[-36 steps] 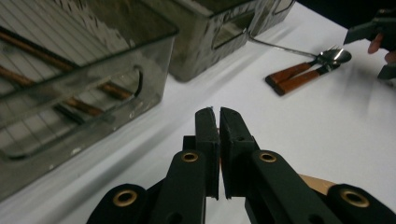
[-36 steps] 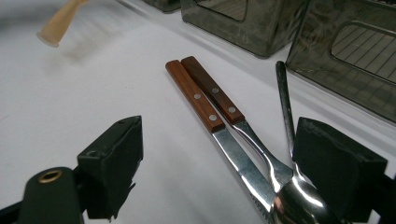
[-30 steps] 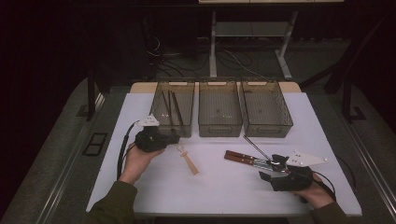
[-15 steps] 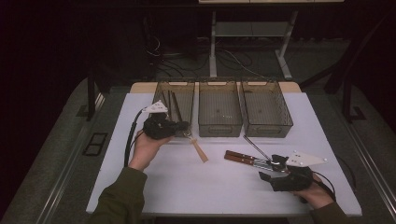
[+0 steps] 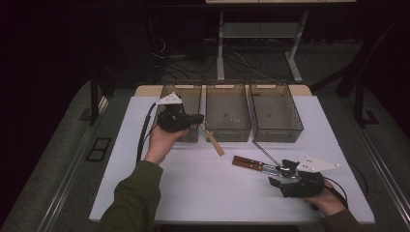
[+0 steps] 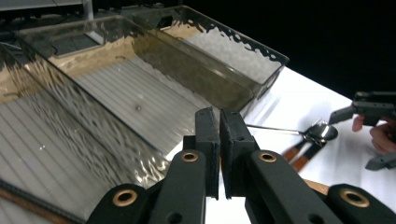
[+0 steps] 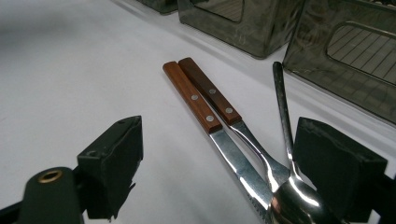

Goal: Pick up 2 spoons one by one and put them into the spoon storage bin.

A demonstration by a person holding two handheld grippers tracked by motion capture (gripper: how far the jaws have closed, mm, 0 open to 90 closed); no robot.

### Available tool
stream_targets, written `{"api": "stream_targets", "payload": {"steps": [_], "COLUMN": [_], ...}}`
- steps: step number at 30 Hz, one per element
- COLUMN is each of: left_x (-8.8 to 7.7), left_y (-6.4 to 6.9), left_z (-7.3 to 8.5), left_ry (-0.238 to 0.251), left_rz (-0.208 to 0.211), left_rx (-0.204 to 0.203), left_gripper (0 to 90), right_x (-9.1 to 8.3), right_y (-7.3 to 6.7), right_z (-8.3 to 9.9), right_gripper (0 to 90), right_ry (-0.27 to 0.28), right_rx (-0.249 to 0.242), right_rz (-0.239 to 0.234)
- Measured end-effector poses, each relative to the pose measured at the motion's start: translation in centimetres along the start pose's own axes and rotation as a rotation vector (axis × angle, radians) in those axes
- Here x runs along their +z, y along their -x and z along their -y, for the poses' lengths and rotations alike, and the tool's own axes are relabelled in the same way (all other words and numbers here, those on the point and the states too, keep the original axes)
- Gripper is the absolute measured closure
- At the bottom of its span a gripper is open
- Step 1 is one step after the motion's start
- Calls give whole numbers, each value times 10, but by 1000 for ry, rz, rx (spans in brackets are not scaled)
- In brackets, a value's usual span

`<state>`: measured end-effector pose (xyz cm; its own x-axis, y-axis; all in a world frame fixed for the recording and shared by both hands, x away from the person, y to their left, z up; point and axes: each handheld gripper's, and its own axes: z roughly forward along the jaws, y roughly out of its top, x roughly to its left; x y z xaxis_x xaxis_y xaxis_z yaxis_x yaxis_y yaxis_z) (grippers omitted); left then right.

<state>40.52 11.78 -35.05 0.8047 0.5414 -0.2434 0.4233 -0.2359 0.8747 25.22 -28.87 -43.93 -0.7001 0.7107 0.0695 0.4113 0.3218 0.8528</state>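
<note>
The left gripper [image 5: 199,119], left of centre in the high view, is closed on a light wooden-handled utensil [image 5: 213,142], carried in the air beside the leftmost bin [image 5: 183,92]; no drop has been made. The right gripper [image 5: 282,175], at lower right, is held open around a knife [image 7: 198,103], fork [image 7: 219,103] and spoon [image 7: 286,126] lying on the table. Sorting is judged barely begun: the middle bin [image 5: 227,96] and right bin [image 5: 275,99] look empty.
</note>
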Motion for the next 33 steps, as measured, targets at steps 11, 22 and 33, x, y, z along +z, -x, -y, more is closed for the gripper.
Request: {"api": "stream_targets", "payload": {"steps": [11,22,33], "left_x": [27,59,90], "left_y": [-8,-10,-22], "left_z": [-25,-49,-57], "left_ry": [23,37,9], "left_rz": [-18,-67,-156], "left_rx": [-17,-36,-78], "left_gripper": [860,860,860], "right_x": [-1,-2,-2], "right_y": [0,-1,-2], "right_z": [0,-1,-2], "right_gripper": [165,165,165], "right_ry": [7,14,22], "right_rx": [-4,2,-2], "right_rz": [2,3,-6]}}
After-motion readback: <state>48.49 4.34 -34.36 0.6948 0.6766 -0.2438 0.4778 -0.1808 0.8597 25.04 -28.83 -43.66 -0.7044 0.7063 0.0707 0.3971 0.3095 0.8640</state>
